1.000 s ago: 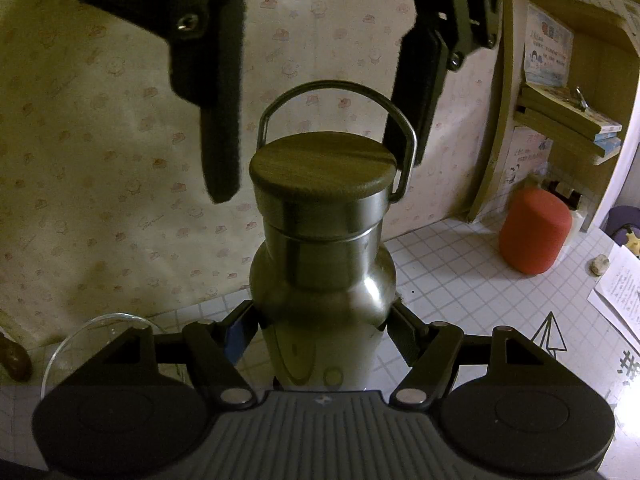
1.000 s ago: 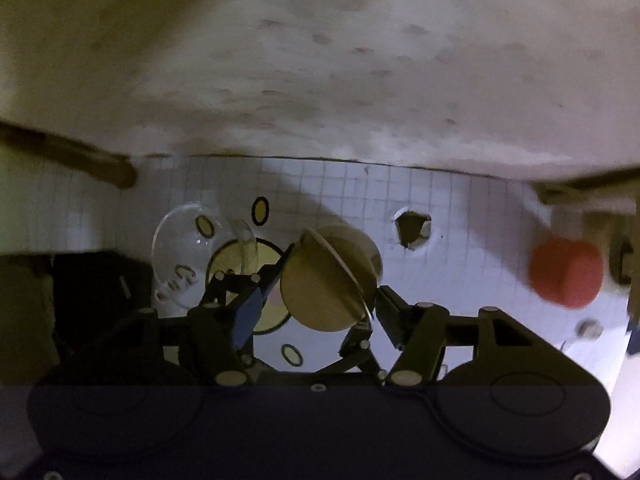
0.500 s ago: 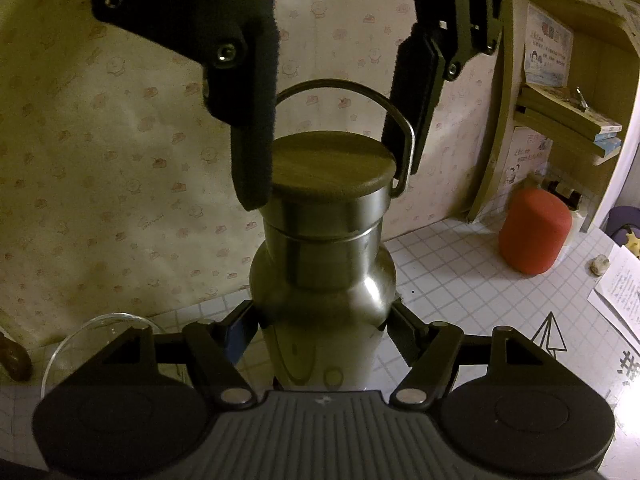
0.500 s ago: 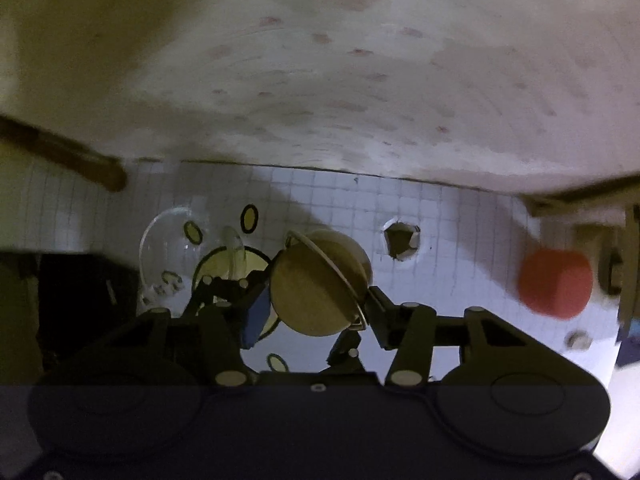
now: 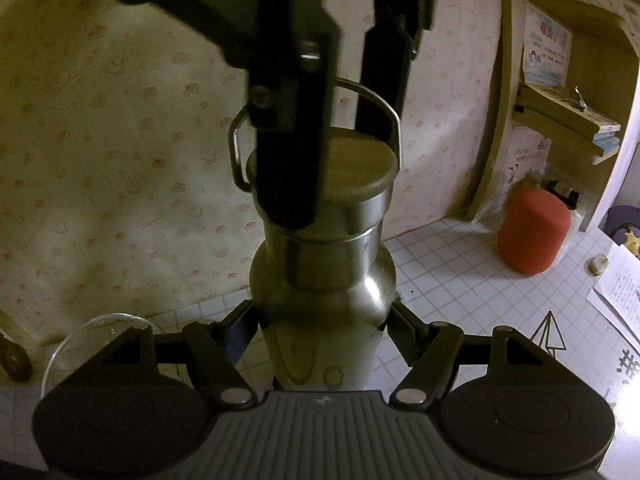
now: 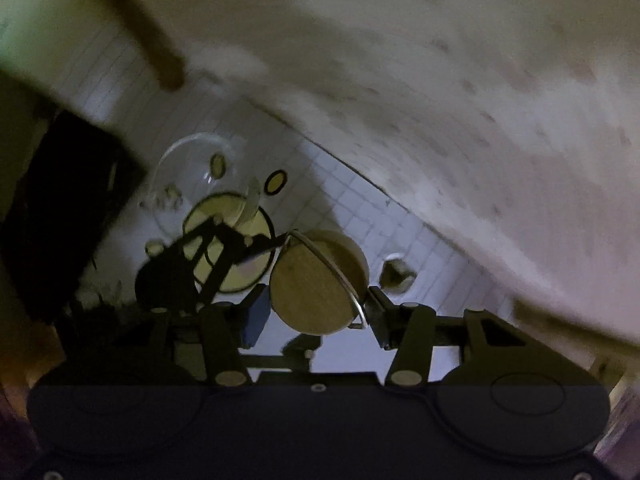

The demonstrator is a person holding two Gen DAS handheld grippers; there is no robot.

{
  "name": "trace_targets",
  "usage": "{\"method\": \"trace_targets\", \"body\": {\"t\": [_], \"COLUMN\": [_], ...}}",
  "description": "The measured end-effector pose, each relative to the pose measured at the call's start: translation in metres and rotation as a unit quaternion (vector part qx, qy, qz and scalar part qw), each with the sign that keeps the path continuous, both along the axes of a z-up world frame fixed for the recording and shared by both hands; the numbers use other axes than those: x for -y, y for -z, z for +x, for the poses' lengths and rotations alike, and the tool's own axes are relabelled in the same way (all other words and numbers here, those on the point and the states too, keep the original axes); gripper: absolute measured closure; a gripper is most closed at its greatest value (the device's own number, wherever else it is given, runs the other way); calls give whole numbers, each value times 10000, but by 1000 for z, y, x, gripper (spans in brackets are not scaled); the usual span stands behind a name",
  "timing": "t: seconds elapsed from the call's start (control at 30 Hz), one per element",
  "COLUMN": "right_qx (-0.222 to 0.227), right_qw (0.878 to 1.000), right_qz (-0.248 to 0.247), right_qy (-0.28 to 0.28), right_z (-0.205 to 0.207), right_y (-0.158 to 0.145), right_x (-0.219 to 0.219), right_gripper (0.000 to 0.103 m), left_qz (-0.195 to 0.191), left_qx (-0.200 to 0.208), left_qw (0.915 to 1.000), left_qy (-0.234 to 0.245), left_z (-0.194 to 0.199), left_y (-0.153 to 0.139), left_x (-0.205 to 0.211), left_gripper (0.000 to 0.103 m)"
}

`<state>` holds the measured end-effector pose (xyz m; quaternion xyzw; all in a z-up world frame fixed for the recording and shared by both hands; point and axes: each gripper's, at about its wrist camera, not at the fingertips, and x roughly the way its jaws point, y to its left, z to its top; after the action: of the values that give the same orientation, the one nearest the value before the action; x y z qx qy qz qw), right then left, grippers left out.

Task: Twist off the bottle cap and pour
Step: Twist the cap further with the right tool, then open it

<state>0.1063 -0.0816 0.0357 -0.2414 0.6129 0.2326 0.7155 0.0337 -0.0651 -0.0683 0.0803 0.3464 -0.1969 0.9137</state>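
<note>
Left fingers (image 5: 322,320) clamp the steel bottle (image 5: 322,280) upright on the desk (image 5: 460,276). Right fingers (image 6: 316,308) straddle its wooden cap (image 6: 316,284), probably gripping. Twist squarely, keeping the bottle steady.

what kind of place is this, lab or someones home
Most likely a home desk corner: patterned wallpaper, a wooden shelf stacked with books, and a grid-print tabletop where the steel bottle stands.

The right gripper (image 5: 344,128) has dropped and closed onto the cap (image 5: 352,168), twisting it; its handle (image 5: 368,96) has swung left.
</note>
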Motion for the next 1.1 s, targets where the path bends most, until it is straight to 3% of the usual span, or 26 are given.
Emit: {"method": "trace_targets", "body": {"t": [0.2,0.43,0.7,0.87,1.0,1.1], "right_qx": [209,370,234,140,46,-36], "right_qw": [9920,9798,9943,9997,9971,9878], "right_qz": [-561,-955,-555,-160,153,416], "right_qy": [-1113,-1717,-875,-120,742,1503], "right_z": [-16,-25,-13,-5,1,6], "right_y": [1,3,-4,-14,-15,-16], "right_x": [-19,-30,-20,-9,1,11], "right_gripper": [50,51,47,38,34,33], "left_qz": [21,31,27,26,28,28], "left_qx": [5,6,4,4,4,3], "left_qw": [10000,10000,10000,10000,10000,10000], "left_qy": [14,23,17,2,-1,-2], "left_z": [0,0,0,0,-1,-1], "left_y": [0,-1,0,1,1,2], "left_x": [0,4,3,4,5,6], "left_gripper": [34,34,34,34,34,34]}}
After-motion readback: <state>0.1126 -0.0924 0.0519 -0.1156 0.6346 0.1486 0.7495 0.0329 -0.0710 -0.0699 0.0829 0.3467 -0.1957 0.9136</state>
